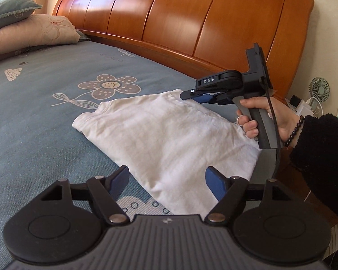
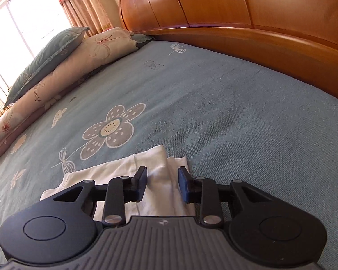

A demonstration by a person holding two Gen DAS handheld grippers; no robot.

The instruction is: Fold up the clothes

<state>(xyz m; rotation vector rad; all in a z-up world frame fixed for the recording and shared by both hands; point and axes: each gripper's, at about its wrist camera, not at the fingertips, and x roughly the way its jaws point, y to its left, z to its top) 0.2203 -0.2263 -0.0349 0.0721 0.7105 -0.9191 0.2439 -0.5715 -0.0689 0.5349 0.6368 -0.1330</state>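
Observation:
A white garment [image 1: 164,139] lies folded into a rough rectangle on the blue bedspread [image 1: 33,117]. My left gripper [image 1: 166,180] is open above its near corner, with the cloth between and below the fingers. My right gripper [image 1: 191,95] hovers over the garment's far right corner, held by a hand in a black sleeve. In the right wrist view the right gripper [image 2: 162,183] is open over the garment's edge [image 2: 160,175], with the cloth between its pads and not clamped.
A wooden headboard [image 1: 191,22] runs along the far side of the bed. Pillows [image 1: 31,29] are stacked at the far left. A small fan [image 1: 318,88] and cluttered items stand beyond the bed's right edge. A window with curtains [image 2: 22,18] is at the left.

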